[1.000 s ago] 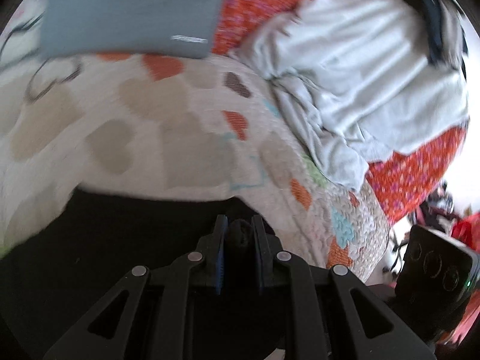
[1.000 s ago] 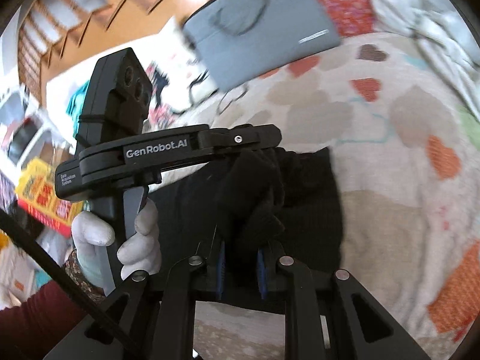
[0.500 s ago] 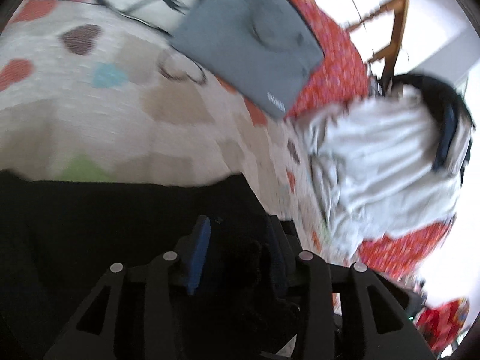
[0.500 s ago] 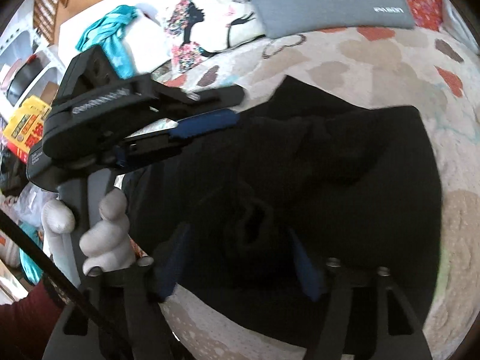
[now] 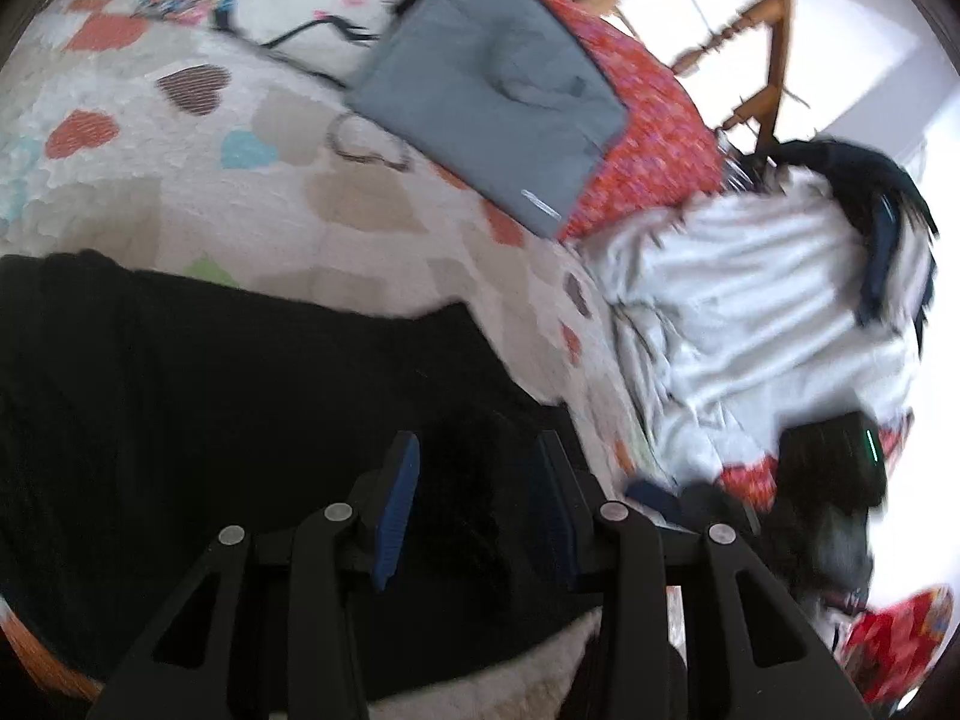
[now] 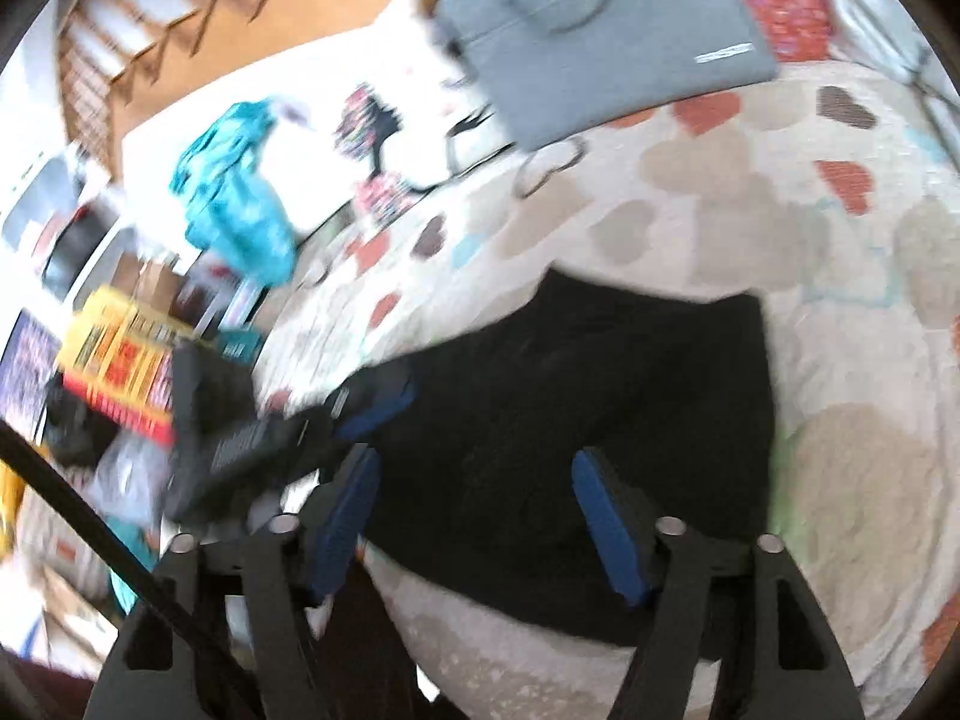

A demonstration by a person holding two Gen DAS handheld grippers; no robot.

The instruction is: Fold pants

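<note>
I see both sets of fingers spread, having just been opening: left gripper (image 5: 474,498) and right gripper (image 6: 480,516) pinch nothing. The black pants (image 6: 600,408) lie folded on the heart-patterned bed cover (image 6: 780,180). Release step complete; next, I judge, smooth or regrasp.

Black pants (image 5: 210,408) lie on a cream quilt (image 5: 180,198) patterned with beige, orange, blue and brown hearts. Beyond the blue-padded fingers (image 5: 393,516) sit a grey laptop sleeve (image 5: 498,90), red floral fabric (image 5: 654,138) and pale grey cloth (image 5: 750,312).
</note>
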